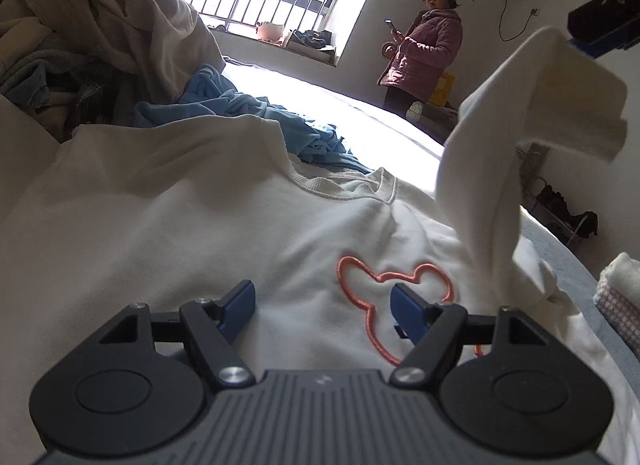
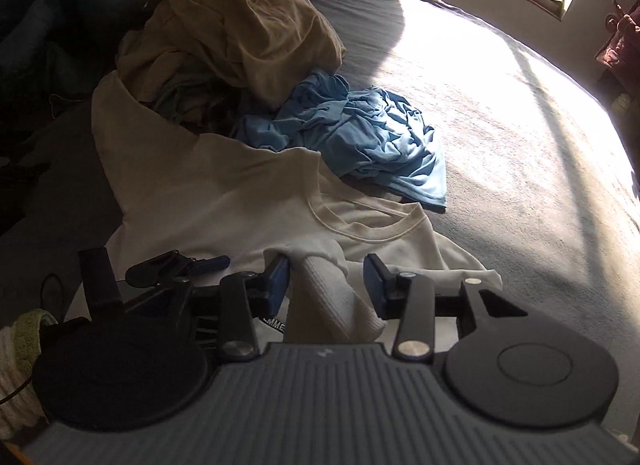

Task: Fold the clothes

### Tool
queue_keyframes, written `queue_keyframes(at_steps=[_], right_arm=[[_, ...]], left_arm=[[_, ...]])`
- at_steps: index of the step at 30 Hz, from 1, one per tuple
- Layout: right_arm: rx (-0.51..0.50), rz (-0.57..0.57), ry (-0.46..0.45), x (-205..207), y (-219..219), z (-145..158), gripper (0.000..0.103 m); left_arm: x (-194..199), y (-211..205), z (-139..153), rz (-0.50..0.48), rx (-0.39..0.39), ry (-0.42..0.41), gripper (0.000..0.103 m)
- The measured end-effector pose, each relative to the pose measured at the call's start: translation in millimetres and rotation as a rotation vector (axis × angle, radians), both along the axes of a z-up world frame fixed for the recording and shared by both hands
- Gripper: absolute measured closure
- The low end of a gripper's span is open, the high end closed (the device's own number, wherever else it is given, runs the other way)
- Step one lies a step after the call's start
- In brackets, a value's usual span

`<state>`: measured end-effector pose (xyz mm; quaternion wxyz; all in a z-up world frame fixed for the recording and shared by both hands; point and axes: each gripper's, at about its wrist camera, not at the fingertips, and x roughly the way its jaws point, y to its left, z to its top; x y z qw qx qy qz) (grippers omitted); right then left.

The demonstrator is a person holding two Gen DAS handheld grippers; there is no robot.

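Right claw point(image 2: 325, 285) has a sleeve point(image 2: 332, 301) lifted between its fingers, though they look parted, so the grip is uncertain. Left claw point(image 1: 322, 307), spread wide, hovers over the white sweatshirt point(image 1: 200, 217) flat on the bed point(image 2: 500, 153). A sleeve fold, I'd say: next, lay it across the chest.

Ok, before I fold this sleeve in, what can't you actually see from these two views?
- Left wrist view: the right tool is cut off by the frame edge, so its grip on the sleeve is unclear.
- Right wrist view: the cuff end runs under the tool body, hidden.
- Left wrist view: the white sweatshirt's hem is hidden by the left tool.
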<state>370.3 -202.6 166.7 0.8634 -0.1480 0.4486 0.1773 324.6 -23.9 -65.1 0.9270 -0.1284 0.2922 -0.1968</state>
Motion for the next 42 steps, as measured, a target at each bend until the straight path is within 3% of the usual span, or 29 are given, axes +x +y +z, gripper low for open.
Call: queue_keyframes(at_steps=[5,8,14,19,22,25,30,33,36,37,38,39,41,42], right_arm=[[0.142,-0.091,-0.095,-50,-47,29,0.051],[0.201,-0.203,-0.198,-128,-89,43,0.05],[0.319,-0.427,-0.404,-282,-173,72,0.049],[0.41,-0.602,-0.566,-404,-240,92,0.047],[0.407,-0.595,-0.557,-402,-246,59,0.047],[0.406,-0.587,-0.542,-397,-252,25,0.047],[0.511,-0.548,-0.315,-299,-239,-85,0.047],[0.543,-0.553,-0.222,-240,-230,-147,0.047],[0.595,-0.555,-0.175,-195,-216,-191,0.047],[0.606,-0.555,-0.173,-186,-213,-200,0.047],[0.619,-0.559,-0.171,-178,-211,-208,0.047],[0.633,-0.555,-0.169,-173,-210,-215,0.048],[0.645,-0.533,-0.189,-172,-209,-224,0.048],[0.651,-0.523,-0.199,-171,-208,-229,0.048]], left_arm=[[2,5,-2,-0.002,-0.038,0.009,0.027],[3,8,-3,-0.002,-0.065,0.012,0.027],[3,31,2,0.005,-0.203,0.028,0.027],[-16,56,35,0.05,-0.214,-0.024,0.027],[-33,67,57,0.077,-0.19,-0.053,0.027],[-44,51,76,0.037,-0.067,-0.083,0.026],[-61,-30,87,-0.134,0.291,-0.209,0.019],[-65,-87,72,-0.228,0.526,-0.307,0.017],[-56,-127,48,-0.23,0.723,-0.376,0.02],[-49,-131,43,-0.208,0.75,-0.379,0.026],[-43,-132,40,-0.179,0.754,-0.371,0.042],[-35,-125,41,-0.142,0.709,-0.34,0.05],[-17,-97,48,-0.059,0.543,-0.244,0.079],[-11,-77,54,-0.02,0.438,-0.193,0.083]])
